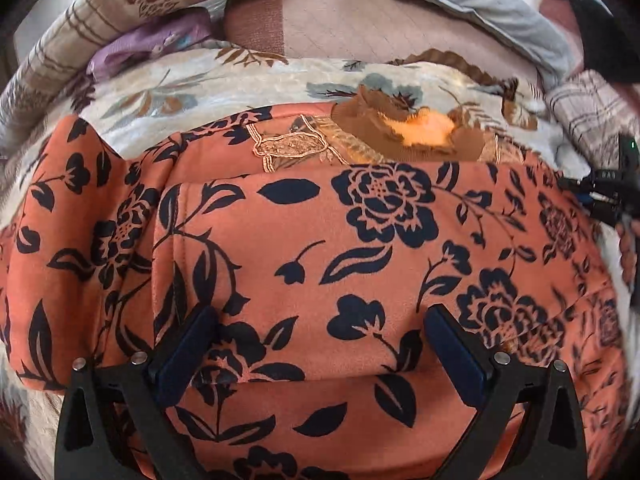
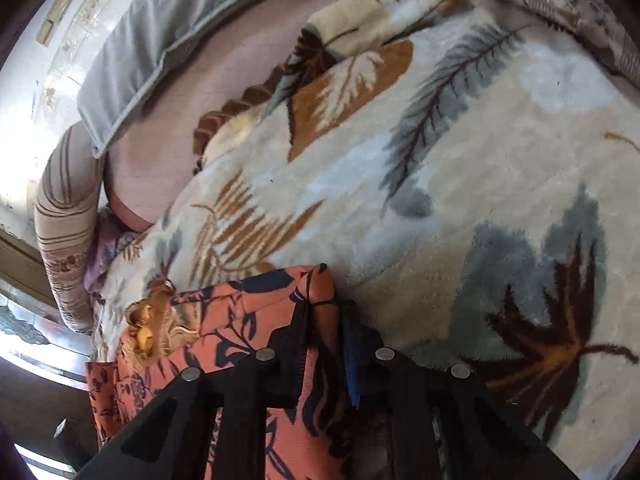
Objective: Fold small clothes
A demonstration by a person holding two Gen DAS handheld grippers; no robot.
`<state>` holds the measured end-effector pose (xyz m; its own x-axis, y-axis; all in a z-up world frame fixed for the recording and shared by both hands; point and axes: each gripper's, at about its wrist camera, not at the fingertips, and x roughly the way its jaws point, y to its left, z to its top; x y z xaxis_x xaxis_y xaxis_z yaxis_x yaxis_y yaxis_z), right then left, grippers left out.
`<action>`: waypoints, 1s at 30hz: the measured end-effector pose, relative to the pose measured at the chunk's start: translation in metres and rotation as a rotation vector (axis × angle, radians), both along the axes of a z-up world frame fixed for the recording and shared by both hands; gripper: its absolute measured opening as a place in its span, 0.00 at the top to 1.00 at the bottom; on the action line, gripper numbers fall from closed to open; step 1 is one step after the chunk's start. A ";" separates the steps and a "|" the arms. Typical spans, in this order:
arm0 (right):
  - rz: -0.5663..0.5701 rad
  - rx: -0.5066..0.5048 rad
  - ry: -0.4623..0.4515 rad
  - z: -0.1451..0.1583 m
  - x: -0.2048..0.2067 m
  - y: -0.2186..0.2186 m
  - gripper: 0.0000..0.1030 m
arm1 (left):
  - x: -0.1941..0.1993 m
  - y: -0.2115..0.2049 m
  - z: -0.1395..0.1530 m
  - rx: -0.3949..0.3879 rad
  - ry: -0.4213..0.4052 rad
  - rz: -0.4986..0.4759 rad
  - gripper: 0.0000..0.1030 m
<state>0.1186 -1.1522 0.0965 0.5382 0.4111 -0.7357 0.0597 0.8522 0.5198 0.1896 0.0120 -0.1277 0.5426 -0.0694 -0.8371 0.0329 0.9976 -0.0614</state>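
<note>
Garment (image 2: 256,316) corner seemingly within right gripper (image 2: 324,312)

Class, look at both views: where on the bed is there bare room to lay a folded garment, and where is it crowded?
Free: the leaf-print blanket beyond the orange flowered garment, and the pink sheet between blanket and grey pillow. Crowded: the near side, covered by the garment, with the right tongs shut on its edge and the left tongs open above it.
</note>
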 end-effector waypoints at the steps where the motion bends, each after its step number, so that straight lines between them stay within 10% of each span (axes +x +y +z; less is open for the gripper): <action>1: -0.011 -0.021 -0.010 0.002 -0.002 0.007 0.84 | -0.002 -0.001 0.000 0.005 -0.003 0.001 0.00; 4: -0.092 -0.163 -0.057 0.022 -0.016 0.042 0.75 | -0.003 0.003 0.001 -0.016 0.005 0.002 0.00; 8: 0.060 -0.056 -0.158 0.038 -0.059 0.115 0.71 | 0.007 0.001 0.000 -0.006 -0.003 0.004 0.00; 11: 0.175 -0.117 0.032 -0.017 -0.055 0.165 0.37 | 0.010 0.007 0.009 -0.050 -0.002 0.017 0.00; 15: 0.122 -0.237 -0.156 0.011 -0.091 0.216 0.37 | -0.029 0.059 0.060 -0.189 -0.153 0.087 0.00; 19: 0.206 -0.246 -0.335 0.014 -0.154 0.294 0.21 | -0.080 0.173 0.094 -0.345 -0.282 0.311 0.00; 23: 0.296 -0.296 -0.295 -0.041 -0.187 0.375 0.21 | -0.117 0.315 0.076 -0.548 -0.285 0.670 0.00; 30: 0.267 -0.206 -0.233 -0.075 -0.164 0.434 0.21 | -0.108 0.425 0.014 -0.756 -0.193 0.907 0.01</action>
<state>-0.0455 -0.7181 0.0220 0.5946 0.4156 -0.6883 -0.2768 0.9095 0.3101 0.0817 0.4375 -0.1134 0.7605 -0.0362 -0.6483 -0.5909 0.3755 -0.7140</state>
